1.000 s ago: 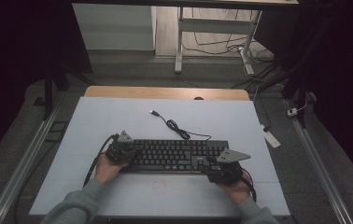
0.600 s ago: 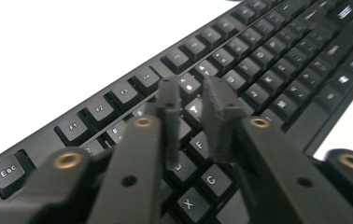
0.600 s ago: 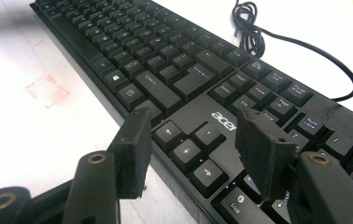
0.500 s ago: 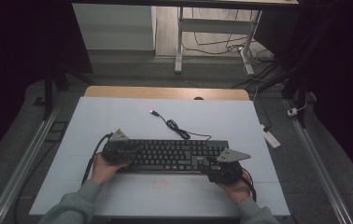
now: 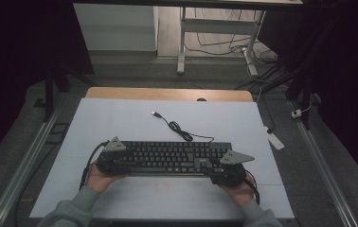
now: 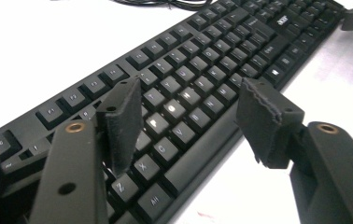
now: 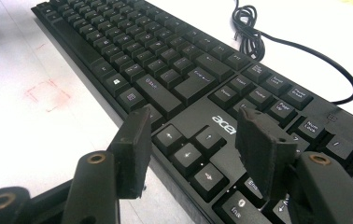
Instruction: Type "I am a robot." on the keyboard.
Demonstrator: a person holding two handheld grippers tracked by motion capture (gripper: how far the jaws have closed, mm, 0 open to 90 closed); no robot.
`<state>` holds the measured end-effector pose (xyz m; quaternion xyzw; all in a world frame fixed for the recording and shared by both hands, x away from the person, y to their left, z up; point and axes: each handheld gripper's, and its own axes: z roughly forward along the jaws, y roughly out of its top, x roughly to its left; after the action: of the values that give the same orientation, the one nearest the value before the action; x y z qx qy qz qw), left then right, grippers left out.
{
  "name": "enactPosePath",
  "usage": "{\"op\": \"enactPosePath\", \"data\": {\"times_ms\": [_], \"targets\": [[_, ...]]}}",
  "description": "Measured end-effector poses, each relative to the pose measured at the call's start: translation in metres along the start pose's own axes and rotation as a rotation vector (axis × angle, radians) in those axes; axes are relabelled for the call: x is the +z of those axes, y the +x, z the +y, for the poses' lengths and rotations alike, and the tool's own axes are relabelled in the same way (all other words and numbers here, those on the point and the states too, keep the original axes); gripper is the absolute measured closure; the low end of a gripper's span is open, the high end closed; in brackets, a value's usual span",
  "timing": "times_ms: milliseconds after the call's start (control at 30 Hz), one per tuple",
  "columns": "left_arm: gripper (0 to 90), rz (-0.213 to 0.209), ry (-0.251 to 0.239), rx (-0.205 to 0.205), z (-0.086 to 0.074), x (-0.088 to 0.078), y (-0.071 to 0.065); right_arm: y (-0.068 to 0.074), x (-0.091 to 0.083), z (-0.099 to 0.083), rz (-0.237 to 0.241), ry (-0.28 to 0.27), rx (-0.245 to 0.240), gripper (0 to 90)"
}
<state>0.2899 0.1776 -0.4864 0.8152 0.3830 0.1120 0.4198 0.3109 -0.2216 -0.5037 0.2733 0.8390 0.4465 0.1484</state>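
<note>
Keyboard [image 5: 167, 158] is lying flat on the white surface [image 5: 120, 123], with its cable [image 5: 177, 127] curling away behind it. Left gripper [image 6: 188, 116] is hovering over the keyboard's near edge at the letter rows, its jaws having just been opening and now standing wide, with the keys below them but nothing pinched. Right gripper [image 7: 191, 140] is hanging over the arrow keys, just beside the near edge, its jaws also standing wide and touching nothing.
</note>
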Motion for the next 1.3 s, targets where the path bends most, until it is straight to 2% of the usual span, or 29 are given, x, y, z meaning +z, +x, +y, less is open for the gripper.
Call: {"op": "enactPosePath", "data": {"times_ms": [133, 233, 600, 733, 1000, 1167, 1267, 1300], "targets": [[36.8, -0.003, 0.005, 0.003, -0.002, -0.005, 0.0, 0.001, 0.001, 0.001, -0.001, 0.002, -0.009, 45.8], [36.1, -0.001, 0.007, -0.011, -0.004, -0.006, 0.003, 0.001, 0.001, 0.001, 0.002, -0.004, -0.007, 45.8], [35.5, 0.004, 0.018, -0.031, -0.007, -0.005, 0.008, 0.003, 0.002, 0.003, 0.003, -0.014, -0.008, 45.3], [35.4, 0.004, 0.023, -0.033, -0.007, -0.005, 0.009, 0.004, 0.004, 0.007, 0.012, -0.029, 0.001, 44.8], [35.2, 0.002, 0.027, -0.036, -0.007, -0.003, 0.01, 0.01, 0.014, 0.018, 0.013, -0.013, -0.02, 46.0], [35.2, 0.001, 0.028, -0.036, -0.007, -0.003, 0.011, 0.014, 0.019, 0.024, 0.014, -0.012, -0.037, 53.4], [35.2, 0.001, 0.031, -0.038, -0.007, -0.003, 0.011, 0.017, 0.022, 0.029, 0.042, -0.009, -0.053, 64.6], [35.2, 0.002, 0.031, -0.038, -0.007, -0.003, 0.011, 0.018, 0.023, 0.031, 0.05, -0.006, -0.059, 73.4]]}}
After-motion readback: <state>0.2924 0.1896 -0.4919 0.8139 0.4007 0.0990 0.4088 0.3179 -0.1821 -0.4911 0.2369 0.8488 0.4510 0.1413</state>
